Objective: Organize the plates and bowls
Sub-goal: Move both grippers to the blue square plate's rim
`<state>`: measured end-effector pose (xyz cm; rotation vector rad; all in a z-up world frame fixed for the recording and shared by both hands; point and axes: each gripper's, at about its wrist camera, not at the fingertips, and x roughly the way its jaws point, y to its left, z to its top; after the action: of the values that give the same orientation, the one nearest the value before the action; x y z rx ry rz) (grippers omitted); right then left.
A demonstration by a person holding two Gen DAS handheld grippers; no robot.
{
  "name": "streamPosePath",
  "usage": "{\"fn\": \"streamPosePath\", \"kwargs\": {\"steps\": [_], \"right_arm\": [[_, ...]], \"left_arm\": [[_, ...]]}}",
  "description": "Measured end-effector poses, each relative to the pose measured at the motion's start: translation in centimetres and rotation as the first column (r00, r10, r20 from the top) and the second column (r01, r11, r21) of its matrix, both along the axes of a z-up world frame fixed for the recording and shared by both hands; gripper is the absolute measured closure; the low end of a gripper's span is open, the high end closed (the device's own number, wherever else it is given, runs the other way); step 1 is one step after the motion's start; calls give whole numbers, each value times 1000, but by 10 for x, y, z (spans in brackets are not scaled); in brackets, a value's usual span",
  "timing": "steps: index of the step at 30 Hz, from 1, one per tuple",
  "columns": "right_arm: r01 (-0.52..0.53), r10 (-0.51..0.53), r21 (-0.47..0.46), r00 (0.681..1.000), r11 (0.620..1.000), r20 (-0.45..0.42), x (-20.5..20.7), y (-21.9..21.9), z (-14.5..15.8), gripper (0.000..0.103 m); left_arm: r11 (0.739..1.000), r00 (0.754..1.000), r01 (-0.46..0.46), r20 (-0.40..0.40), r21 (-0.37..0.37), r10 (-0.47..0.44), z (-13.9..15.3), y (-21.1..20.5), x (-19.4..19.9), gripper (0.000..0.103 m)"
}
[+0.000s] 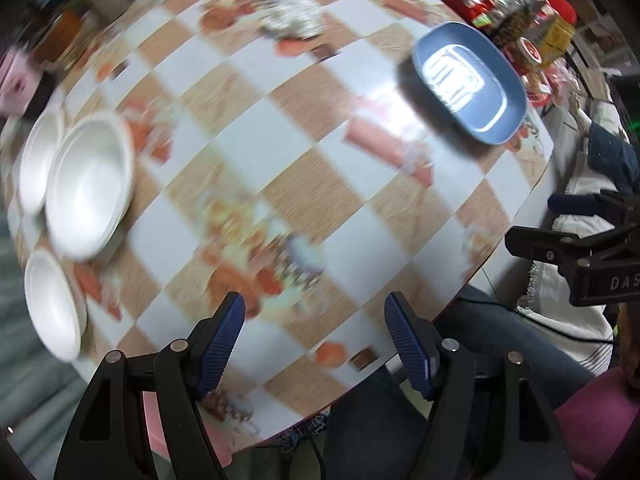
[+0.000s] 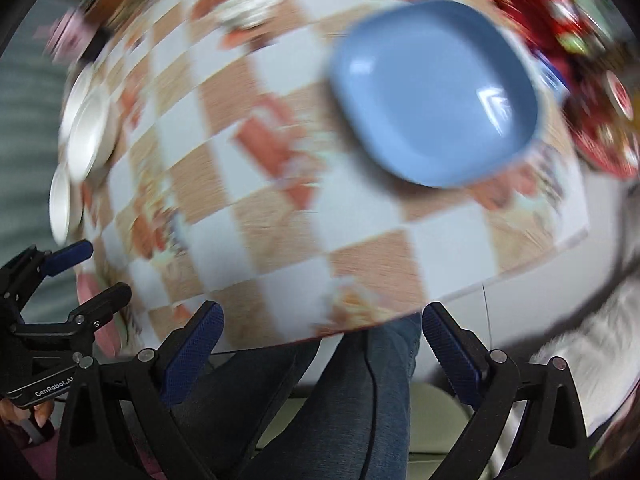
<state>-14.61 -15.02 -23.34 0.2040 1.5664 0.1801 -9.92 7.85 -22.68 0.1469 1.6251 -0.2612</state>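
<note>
A blue square plate (image 1: pixel 470 80) lies on the checkered table (image 1: pixel 280 160) at the far right; it shows large in the right wrist view (image 2: pixel 436 92). Three white bowls sit at the table's left edge: a large one (image 1: pixel 90 184), one behind it (image 1: pixel 38 160), one nearer (image 1: pixel 54 306). They appear blurred in the right wrist view (image 2: pixel 86 136). My left gripper (image 1: pixel 314 340) is open and empty above the table's near edge. My right gripper (image 2: pixel 320 352) is open and empty, over the near edge, short of the blue plate. Each gripper shows in the other's view, the right one (image 1: pixel 568 236) and the left one (image 2: pixel 80 276).
Snack packets and jars (image 1: pixel 520 20) crowd the far right of the table behind the plate. A person's legs in jeans (image 2: pixel 360 400) are below the table edge. White cloth (image 1: pixel 568 304) lies to the right. Both views are motion-blurred.
</note>
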Motion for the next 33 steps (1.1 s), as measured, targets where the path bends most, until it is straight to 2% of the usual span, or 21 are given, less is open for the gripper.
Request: {"fn": "streamPosePath", "kwargs": {"steps": [4,8,16,23,31,33], "right_arm": [[92,-92,0,996,996,-20,4,-41,-6,3],[96,-96,-37,995,995,-4,14,-67,-5,3],[10,-5,-127,999,992,34,58,-95,-13,3],[-107,137,-232,984,967,117,110,-93,-9,3],[-195,237,-254,960,947,148,150,-82,-14,3],[-222,269,-265,951,938,152,153,-76,-14,10]], "left_arm": [[1000,1000,23,-12,-19,-23,-4,-32,18,27],[999,1000,12,-25,-31,-13,-9,-58,36,27],[993,993,-120,-14,-6,120,-30,-90,72,27],[960,960,-280,25,1,280,-49,-104,102,27],[940,940,-340,34,13,339,-70,-124,122,27],[935,936,-352,34,28,351,-76,-127,125,27]]}}
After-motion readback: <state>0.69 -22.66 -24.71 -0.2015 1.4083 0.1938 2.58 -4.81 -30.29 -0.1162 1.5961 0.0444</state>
